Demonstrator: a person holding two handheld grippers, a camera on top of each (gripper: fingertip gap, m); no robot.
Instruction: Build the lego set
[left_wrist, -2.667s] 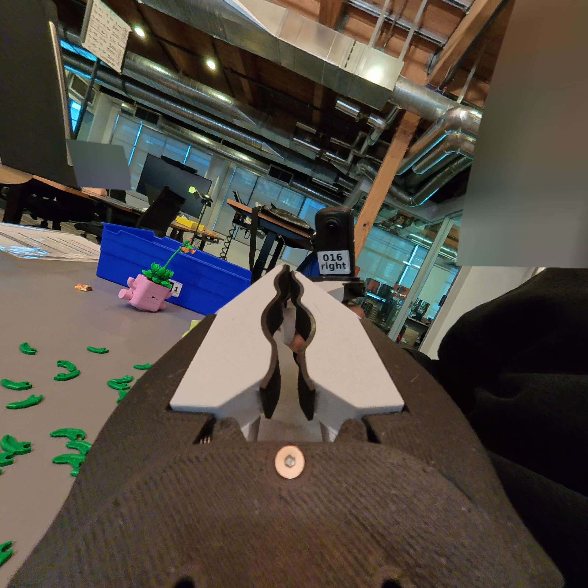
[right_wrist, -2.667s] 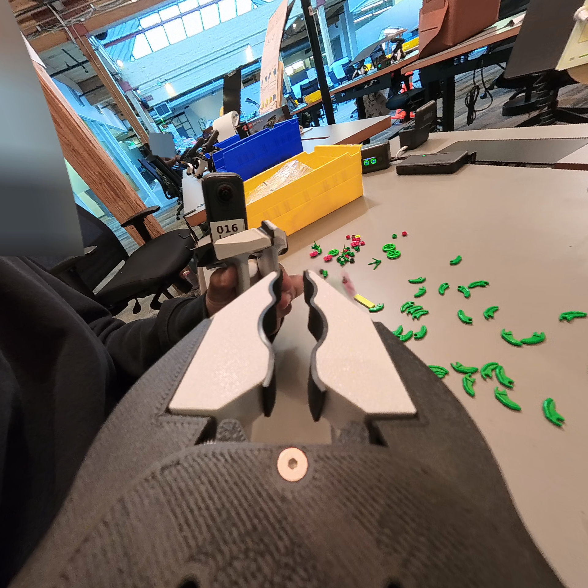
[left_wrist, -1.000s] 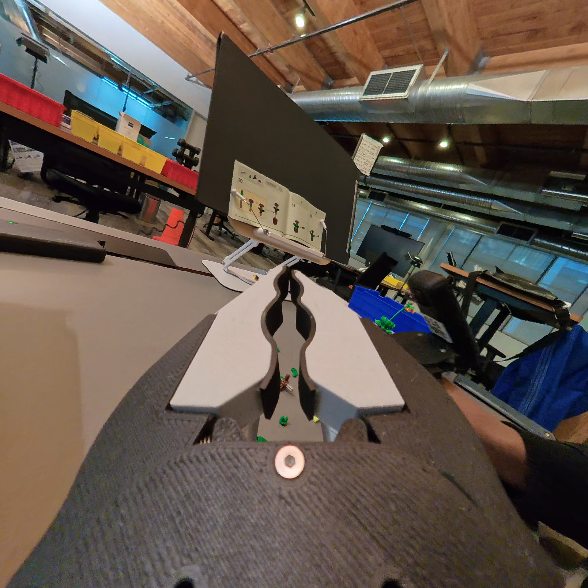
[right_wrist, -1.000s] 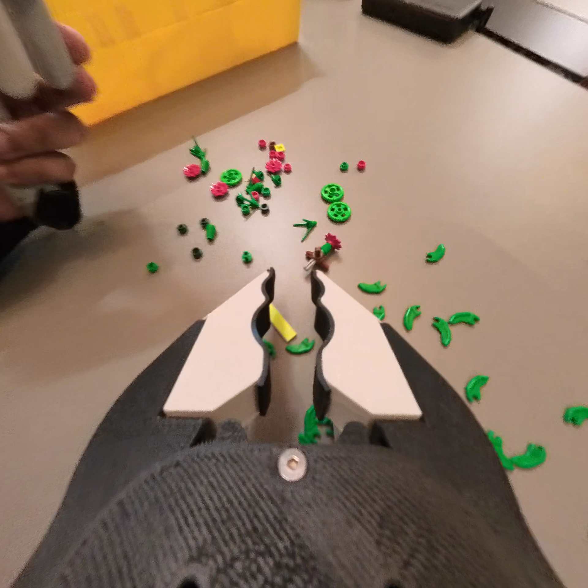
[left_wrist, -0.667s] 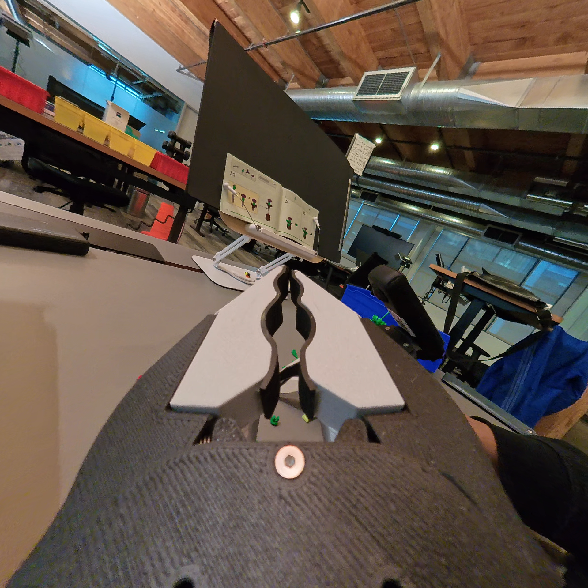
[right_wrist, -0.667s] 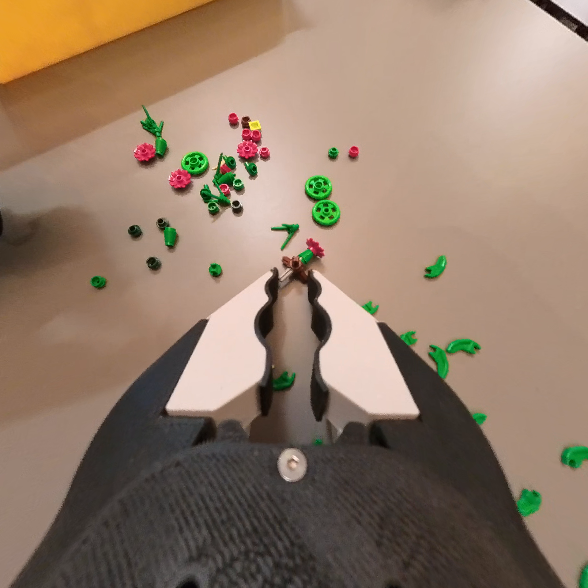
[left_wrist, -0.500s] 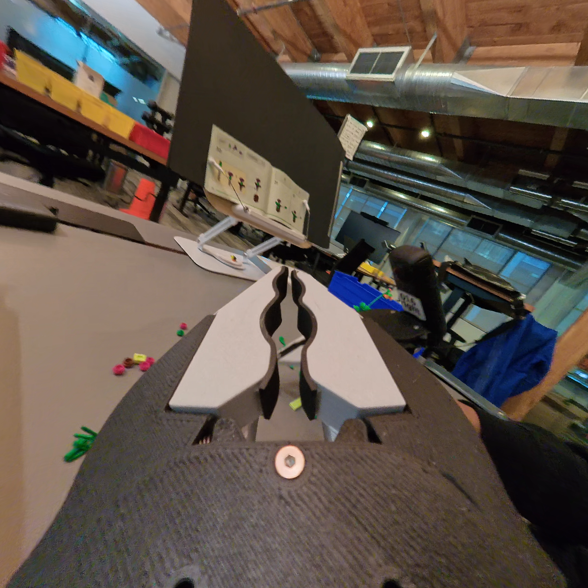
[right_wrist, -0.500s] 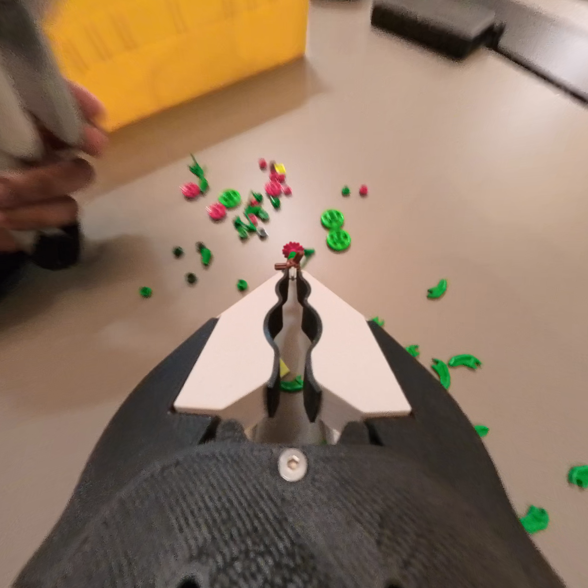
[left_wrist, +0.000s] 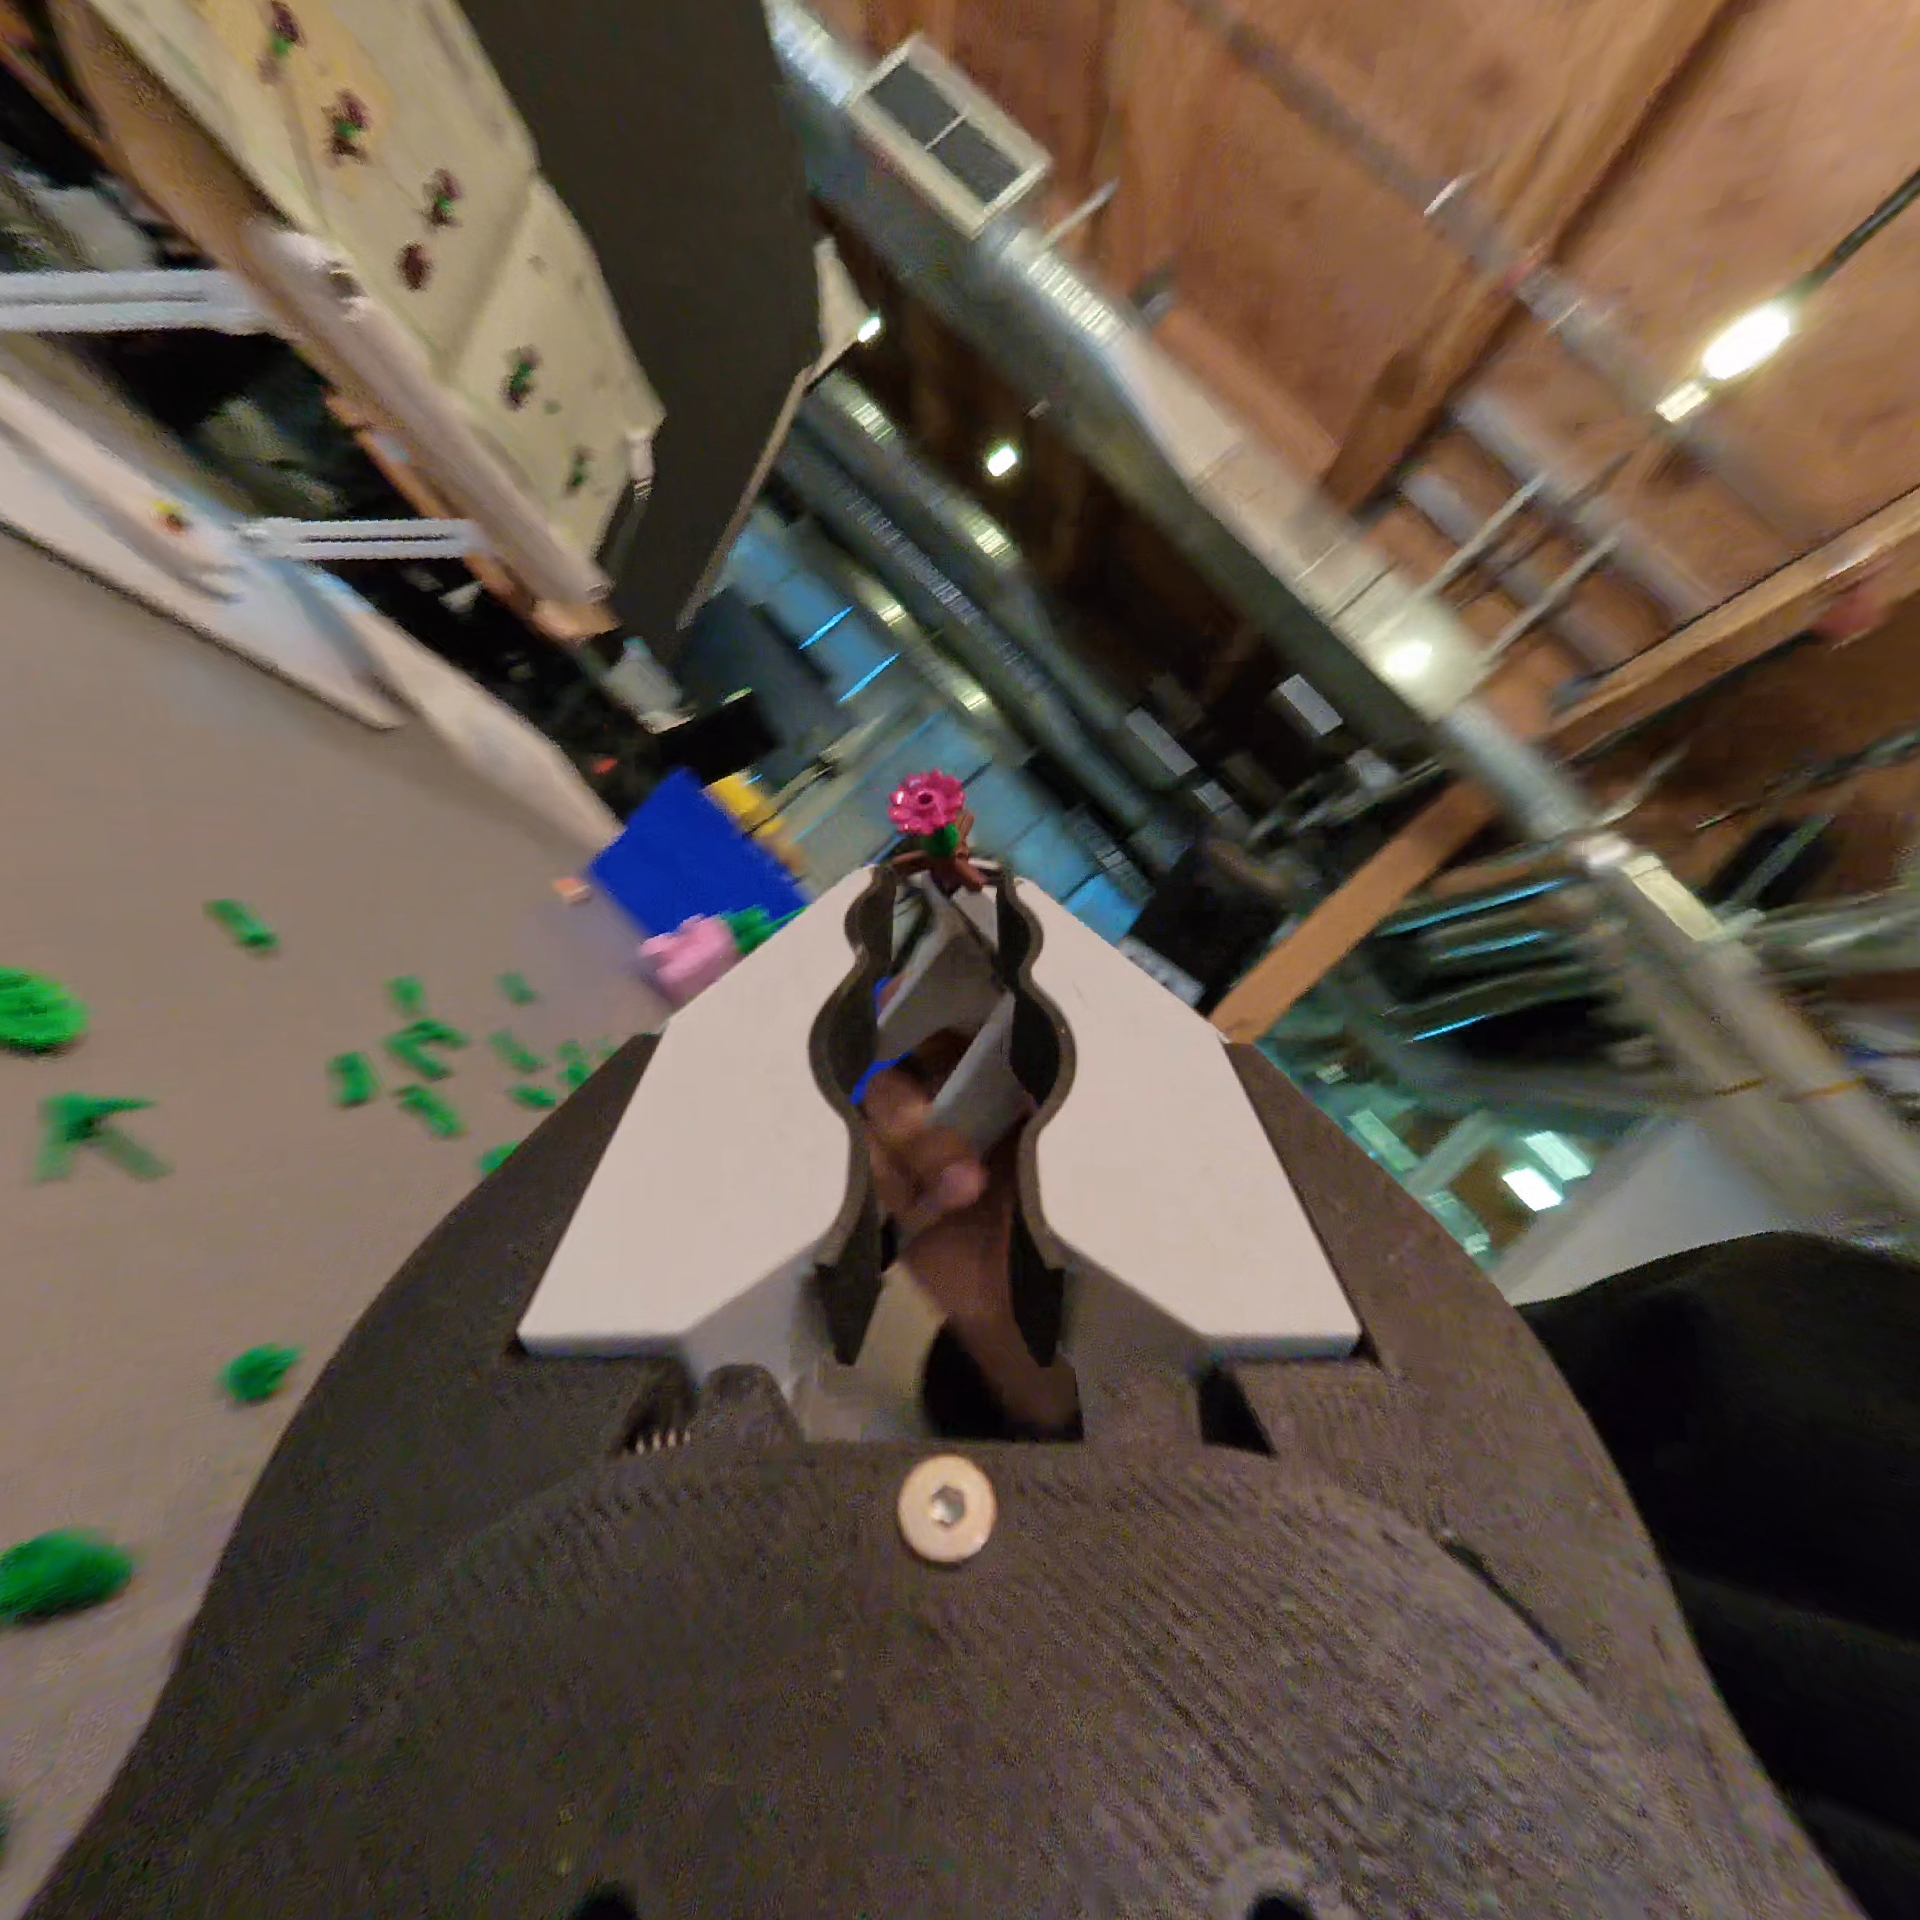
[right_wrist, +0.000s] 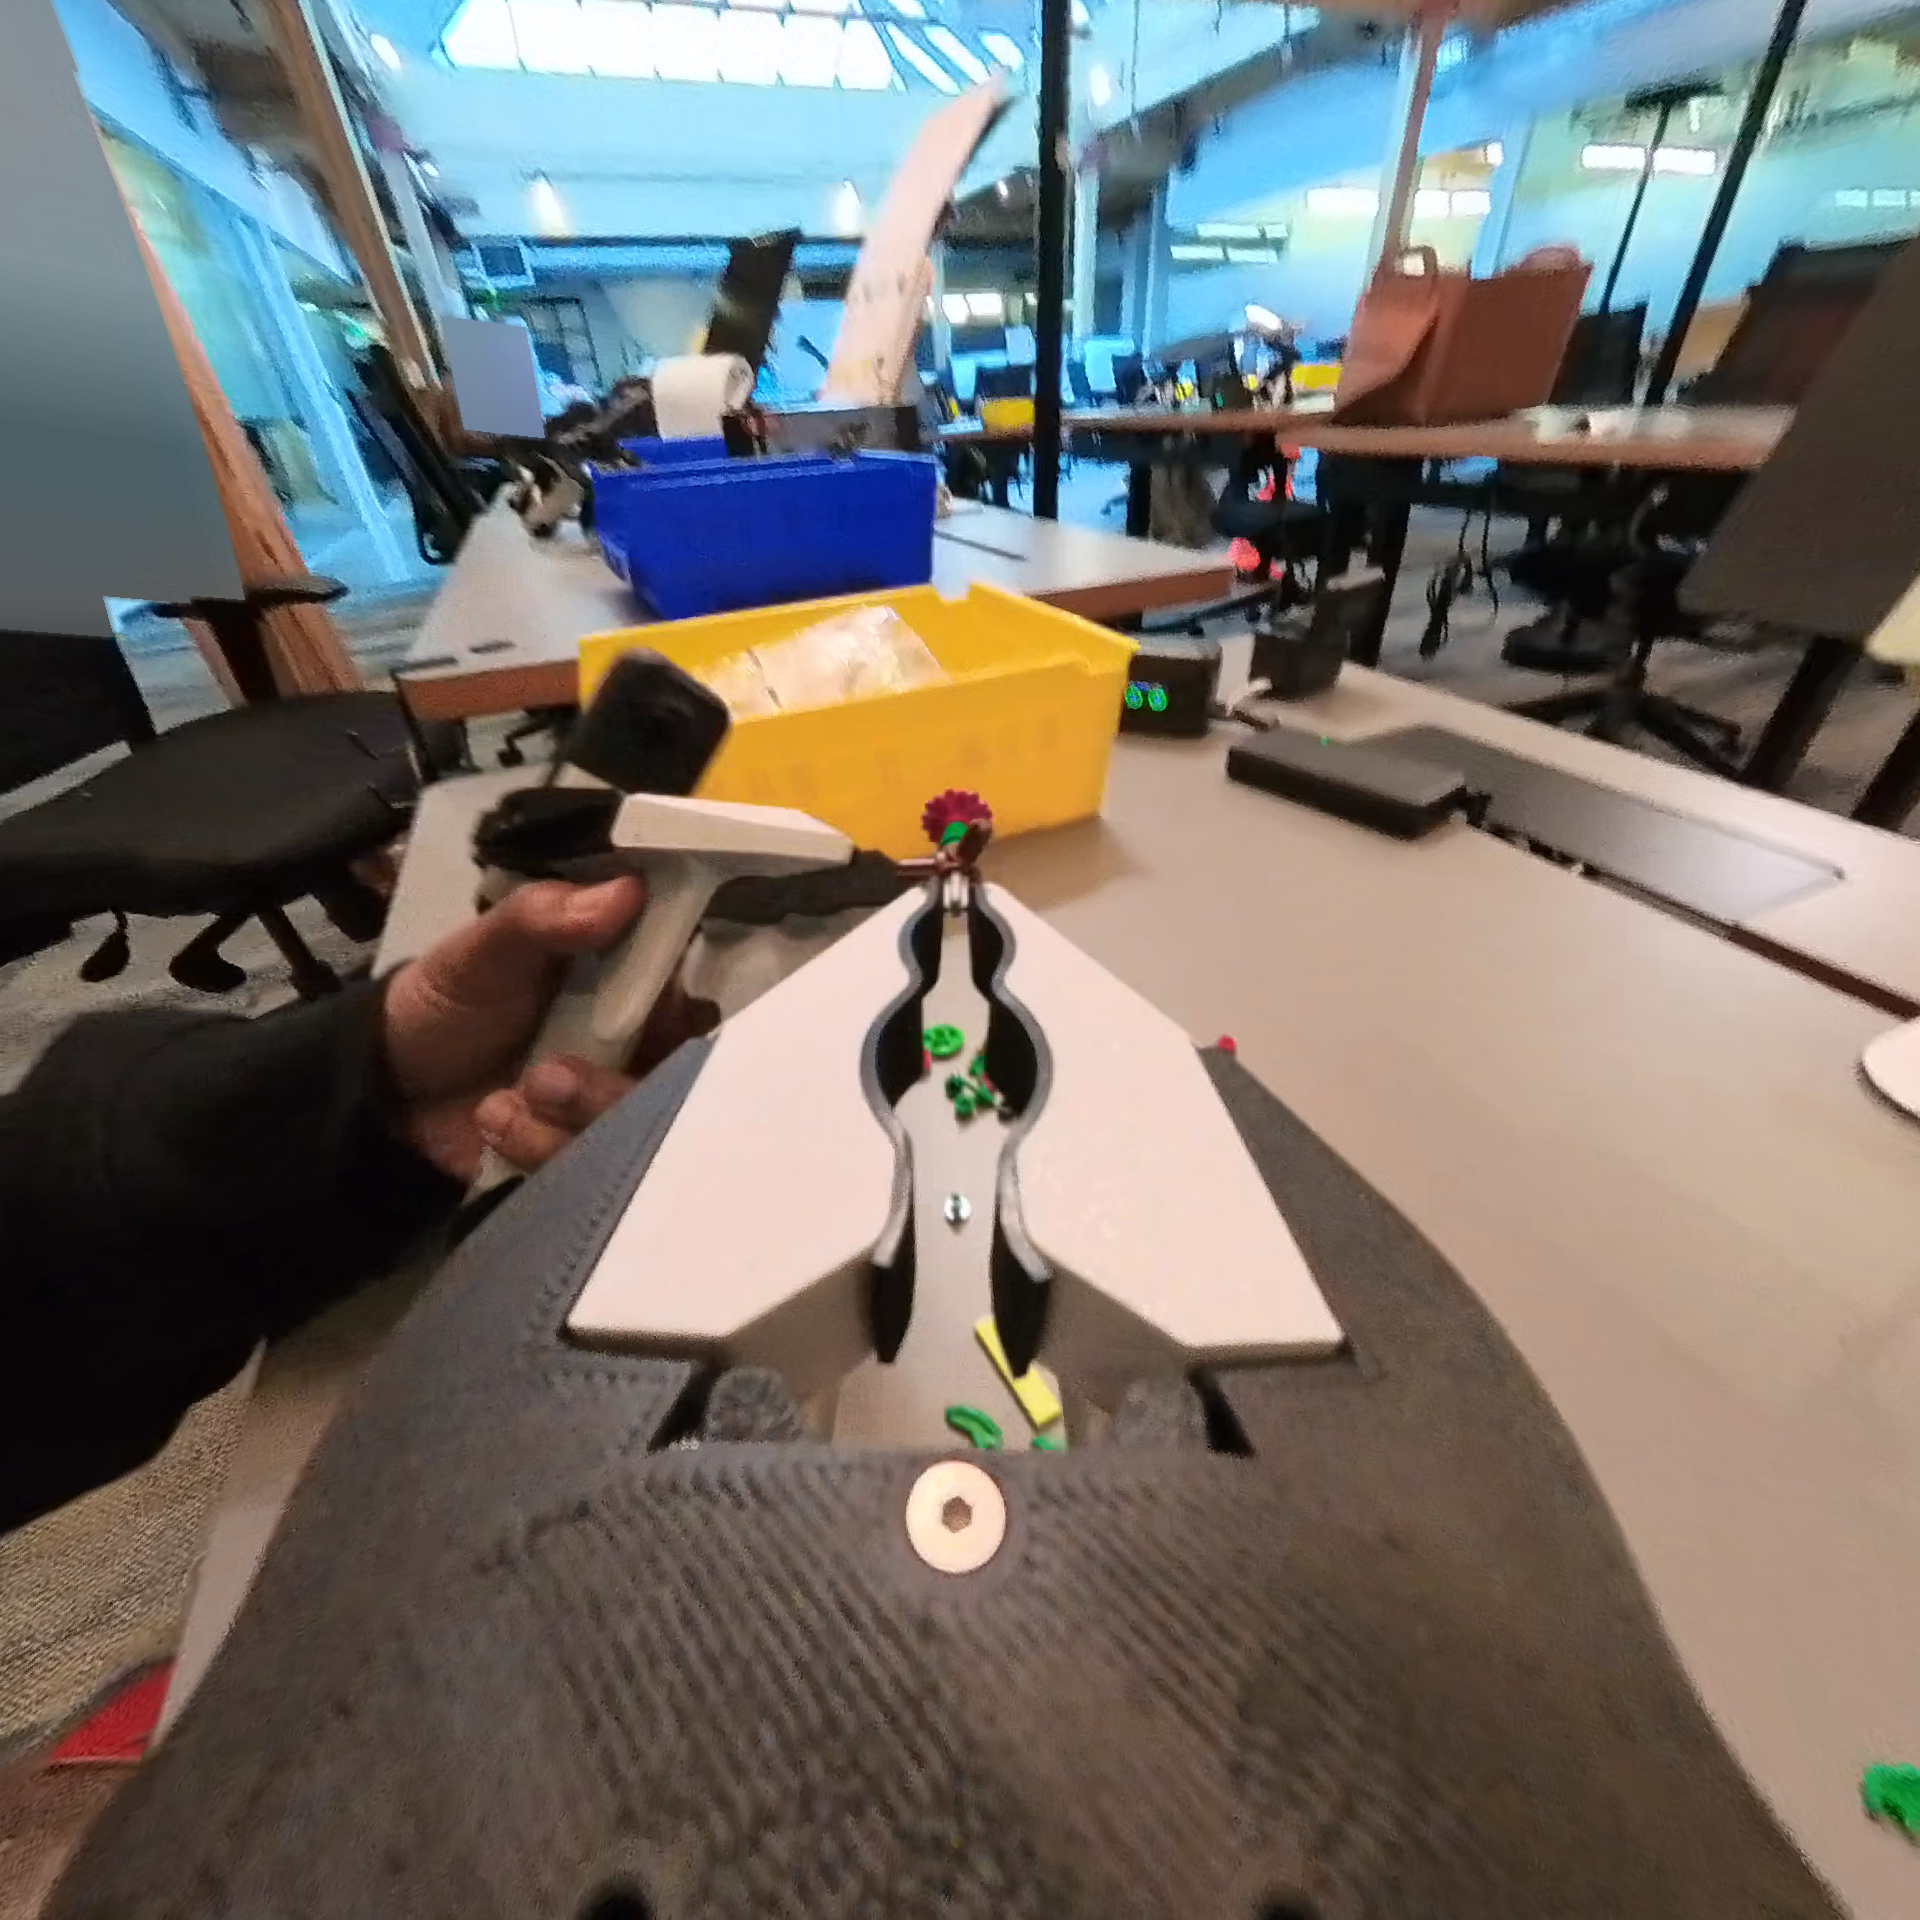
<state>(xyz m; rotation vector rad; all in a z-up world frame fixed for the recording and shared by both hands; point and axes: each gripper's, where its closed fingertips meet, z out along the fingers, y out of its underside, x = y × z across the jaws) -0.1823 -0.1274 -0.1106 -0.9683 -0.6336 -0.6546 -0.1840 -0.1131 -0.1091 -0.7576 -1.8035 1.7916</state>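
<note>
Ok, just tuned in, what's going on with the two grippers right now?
The right gripper has its jaws shut on a small flower stem, pink bloom up, held above the table. The left gripper has its tips at the stem's brown base; whether it grips it is unclear. Loose green pieces lie scattered on the table.

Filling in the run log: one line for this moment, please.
right tongs: shut on flower stem, lifted off table | left tongs: closing around same stem | stage: handover/assembly
</note>
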